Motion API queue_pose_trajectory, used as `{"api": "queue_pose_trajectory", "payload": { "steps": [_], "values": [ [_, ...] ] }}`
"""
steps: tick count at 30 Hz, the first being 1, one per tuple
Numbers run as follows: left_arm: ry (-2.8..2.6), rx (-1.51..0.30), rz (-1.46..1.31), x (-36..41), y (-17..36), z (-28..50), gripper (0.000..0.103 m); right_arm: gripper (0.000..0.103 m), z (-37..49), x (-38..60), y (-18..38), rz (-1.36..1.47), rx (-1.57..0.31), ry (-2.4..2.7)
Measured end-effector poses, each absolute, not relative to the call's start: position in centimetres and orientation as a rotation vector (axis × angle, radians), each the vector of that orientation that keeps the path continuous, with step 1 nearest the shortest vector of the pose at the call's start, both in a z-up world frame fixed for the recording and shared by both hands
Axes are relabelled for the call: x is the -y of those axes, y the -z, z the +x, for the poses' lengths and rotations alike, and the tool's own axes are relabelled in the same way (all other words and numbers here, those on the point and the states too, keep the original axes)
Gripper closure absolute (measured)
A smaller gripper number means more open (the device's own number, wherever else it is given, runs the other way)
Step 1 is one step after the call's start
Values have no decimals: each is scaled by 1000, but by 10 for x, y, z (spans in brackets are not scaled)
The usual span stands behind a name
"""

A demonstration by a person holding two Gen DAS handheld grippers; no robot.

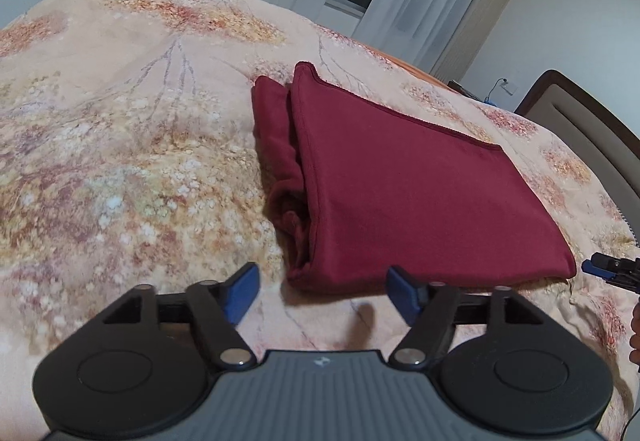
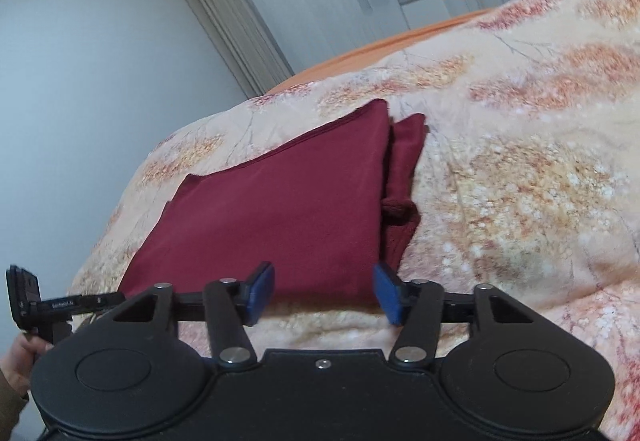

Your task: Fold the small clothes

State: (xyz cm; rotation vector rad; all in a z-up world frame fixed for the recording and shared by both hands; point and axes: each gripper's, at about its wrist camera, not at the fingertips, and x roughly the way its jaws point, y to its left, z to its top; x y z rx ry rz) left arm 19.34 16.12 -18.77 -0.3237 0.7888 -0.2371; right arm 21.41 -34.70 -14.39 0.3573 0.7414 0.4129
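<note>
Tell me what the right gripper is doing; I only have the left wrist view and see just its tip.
Observer: The right gripper is open, with nothing between its blue pads.
Operator: Say where it sits against the maroon garment.
Observer: It faces the near edge of the maroon garment, toward the side with the bunched fold.
Operator: Report my left gripper as seen from there.
Observer: The left gripper shows side-on at the left edge of the right wrist view, with a hand on its handle.
</note>
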Motion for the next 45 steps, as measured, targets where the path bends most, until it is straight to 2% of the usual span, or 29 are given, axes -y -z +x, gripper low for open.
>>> {"api": "queue_pose_trajectory", "payload": {
  "steps": [1, 3, 7, 9, 14, 25, 35, 38, 43, 45],
  "values": [
    [232, -784, -320, -159, 187, 190, 18, 37, 209, 341, 142, 337, -735, -422],
    [221, -782, -302, -154, 184, 183, 16, 30, 197, 327, 137, 285, -734, -438],
    [227, -784, -326, -148, 174, 166, 14, 23, 170, 303, 127, 238, -716, -478],
    [229, -775, -349, -147, 166, 155, 11, 17, 158, 294, 123, 257, -707, -490],
    [224, -752, -351, -140, 146, 123, 9, 11, 122, 278, 115, 335, -686, -545],
    [178, -683, -400, -142, 123, 87, 7, 11, 69, 277, 97, 313, -645, -588],
    [163, -655, -481, -164, 137, 190, 7, 11, 96, 273, 92, 263, -658, -529],
    [175, -682, -500, -171, 157, 228, 9, 11, 118, 264, 93, 249, -673, -520],
    [215, -726, -514, -180, 196, 279, 28, 11, 156, 250, 99, 221, -683, -517],
    [242, -723, -546, -184, 206, 292, 31, 11, 172, 244, 103, 212, -692, -515]
  ]
}}
